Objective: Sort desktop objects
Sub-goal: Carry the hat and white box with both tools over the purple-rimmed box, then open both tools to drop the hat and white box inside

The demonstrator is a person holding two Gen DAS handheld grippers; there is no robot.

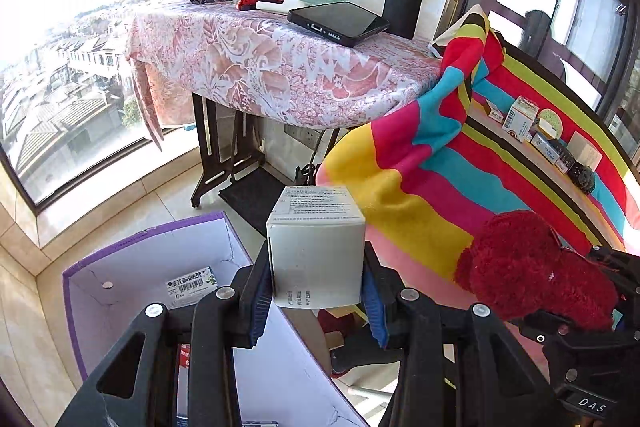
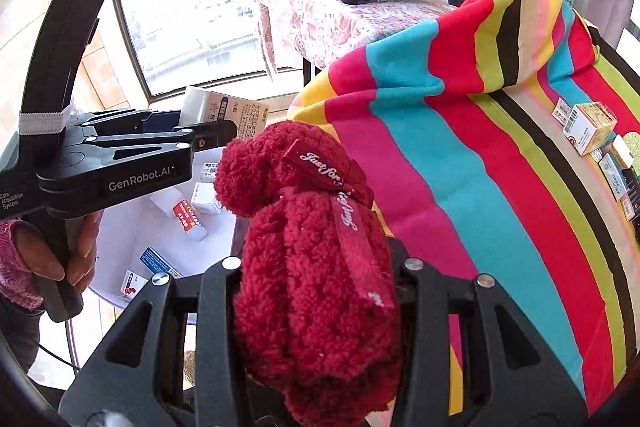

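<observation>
My left gripper (image 1: 318,291) is clamped on a small white carton (image 1: 316,247), its blue pads pressing the two side walls near the bottom, the printed top facing away from me. The carton hangs in the air just beside the open purple-edged box (image 1: 132,267), not yet over it. I judge it light and thin-walled: the sides could buckle under more squeeze, so a low grip across the flat faces suits it, and a short drop into the box should do no harm.

My right gripper (image 2: 320,287) grasps a dark red fleece pouch (image 2: 316,259) with a ribbon tag. It looks soft and compressible, unlikely to slip, though it bulges out past the fingers and may sag, so I hold its thick middle.

In the right view the box (image 2: 120,227) already holds several small cartons. Beyond, the striped cloth (image 2: 460,155) covers the desk, with more little boxes (image 2: 592,127) along its far edge.
</observation>
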